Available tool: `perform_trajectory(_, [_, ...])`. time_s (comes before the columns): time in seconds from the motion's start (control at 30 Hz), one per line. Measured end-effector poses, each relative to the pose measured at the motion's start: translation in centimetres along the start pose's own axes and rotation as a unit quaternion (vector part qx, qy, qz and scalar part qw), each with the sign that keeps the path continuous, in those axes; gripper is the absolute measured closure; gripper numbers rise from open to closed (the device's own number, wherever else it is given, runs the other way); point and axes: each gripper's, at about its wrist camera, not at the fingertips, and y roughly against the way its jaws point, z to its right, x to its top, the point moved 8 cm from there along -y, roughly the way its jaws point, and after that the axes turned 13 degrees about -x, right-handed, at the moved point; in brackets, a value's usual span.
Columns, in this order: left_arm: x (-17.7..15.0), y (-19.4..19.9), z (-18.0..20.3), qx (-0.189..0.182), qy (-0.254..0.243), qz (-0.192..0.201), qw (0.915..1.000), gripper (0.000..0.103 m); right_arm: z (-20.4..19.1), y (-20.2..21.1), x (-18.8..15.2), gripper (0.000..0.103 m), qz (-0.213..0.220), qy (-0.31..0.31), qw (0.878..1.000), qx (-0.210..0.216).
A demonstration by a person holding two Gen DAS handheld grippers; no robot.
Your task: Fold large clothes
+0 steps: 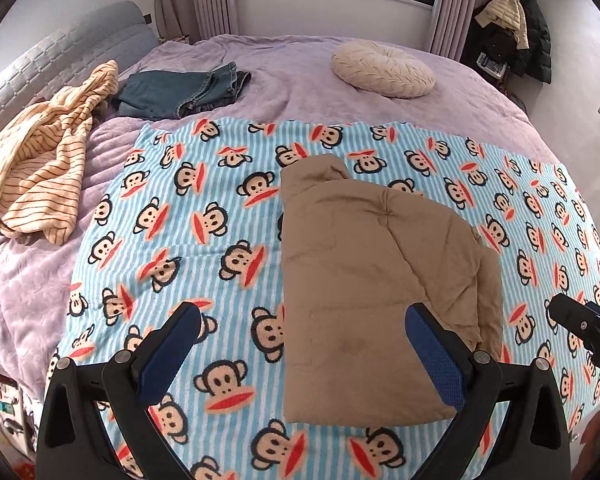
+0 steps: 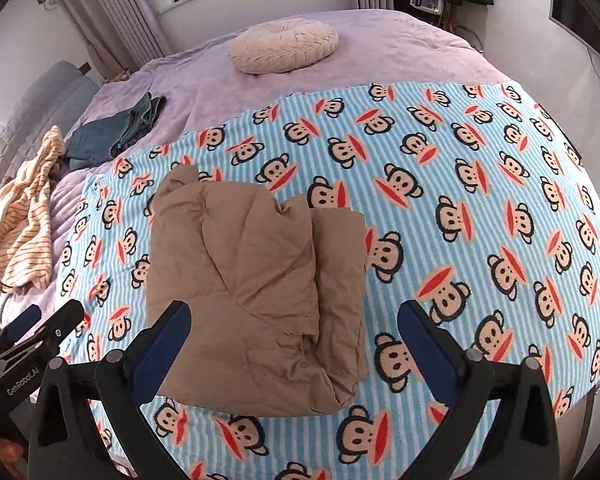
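Observation:
A tan padded garment (image 1: 364, 280) (image 2: 256, 292) lies folded into a thick rectangle on a blue striped blanket with monkey faces (image 1: 180, 216) (image 2: 460, 184). My left gripper (image 1: 304, 320) hangs open above the garment's near left edge, nothing between its blue pads. My right gripper (image 2: 294, 314) is open too, spread wide over the garment's near right part without touching it. Each gripper shows at the edge of the other's view: the right one (image 1: 584, 324) and the left one (image 2: 40, 328).
The blanket lies on a purple bed cover (image 1: 292, 76). Folded jeans (image 1: 180, 94) and a crumpled cream striped garment (image 1: 40, 168) lie at the left by the grey headboard (image 1: 80, 44). A round cream cushion (image 1: 382, 68) sits at the far side. Coats hang by the window (image 1: 512, 24).

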Motion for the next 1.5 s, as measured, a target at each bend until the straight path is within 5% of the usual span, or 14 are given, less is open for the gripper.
perform_trajectory(1.5, [0.03,-0.17,0.23,-0.004,-0.006,-0.006,1.0000,0.001,0.26,-0.03,-0.03,0.000,-0.001,-0.002,1.000,0.002])
